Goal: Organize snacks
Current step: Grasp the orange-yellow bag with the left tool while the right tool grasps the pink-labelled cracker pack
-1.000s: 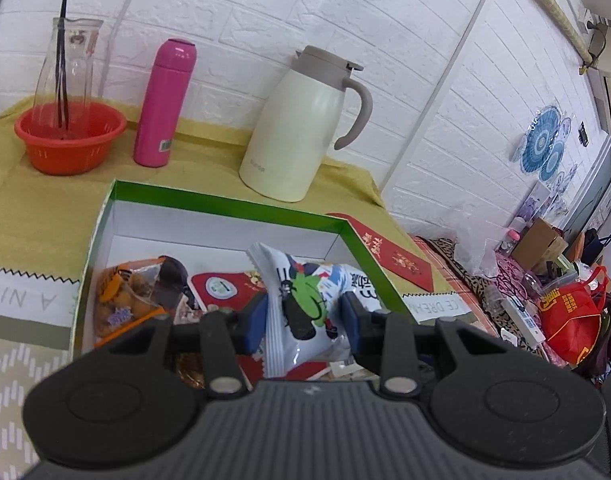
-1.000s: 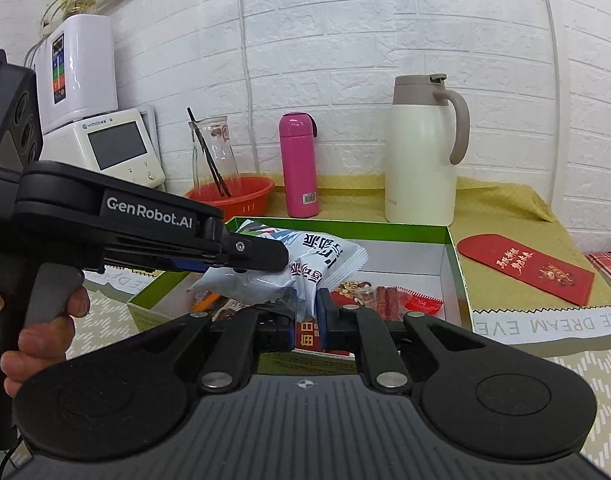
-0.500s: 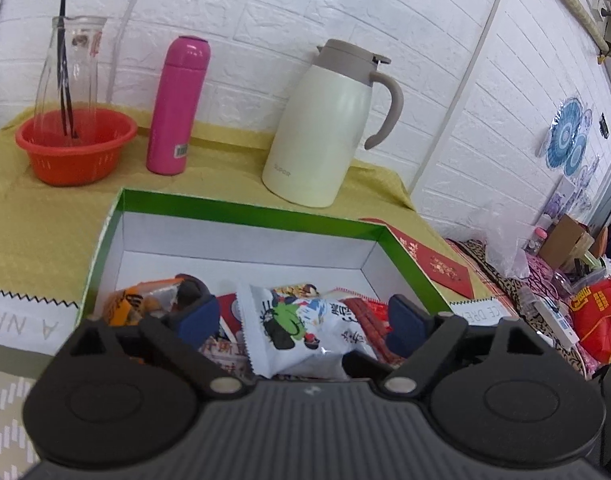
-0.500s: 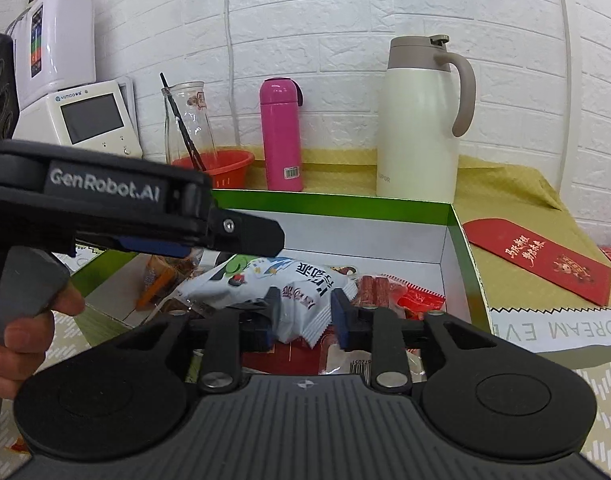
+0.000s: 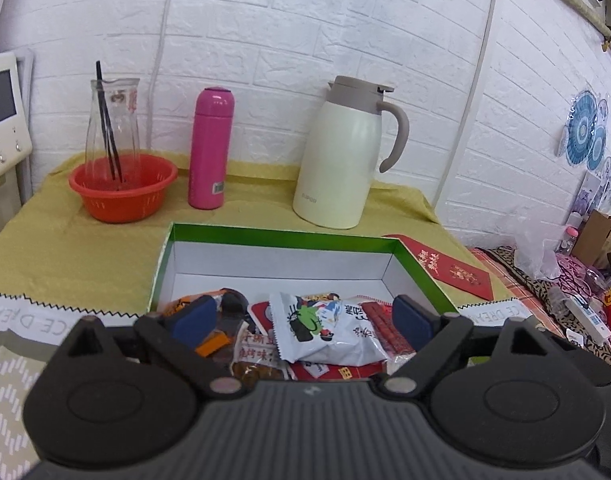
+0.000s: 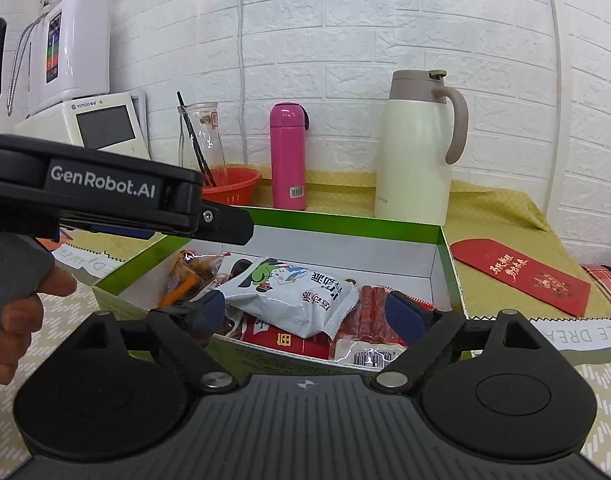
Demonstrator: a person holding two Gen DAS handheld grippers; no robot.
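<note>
A: Start with the largest item. What does each view give?

B: The green-rimmed box [image 5: 281, 236] fills the centre of the left wrist view, rim toward the wall. The right wrist view shows the same box [image 6: 445, 256] from its near right corner, plus a white appliance with a screen [image 6: 105, 124] at upper left. The left wrist view catches only the edge of that appliance at its far left.

A: And the background?

B: Cream thermos jug [image 5: 345, 156], pink bottle [image 5: 211, 148] and orange basket [image 5: 123, 188] stand in a row on the yellow cloth behind the box. A red envelope [image 6: 521, 276] lies right of the box.

A: The task item?

B: The white snack packet [image 5: 325, 328] lies in the box on top of other snacks, low centre of frame. Its long axis runs left to right, slightly tilted, with the serrated end [image 6: 341, 316] toward the lower right in the right wrist view. Red sausage sticks [image 6: 371, 312] lie beside it.

A: Tool state?

B: Left gripper [image 5: 303, 320]: jaws spread wide, holding nothing, the packet between them. Right gripper [image 6: 305, 312]: jaws likewise apart, empty. Only the right wrist view shows the left tool's body and the hand [image 6: 13, 316] on its trigger.
</note>
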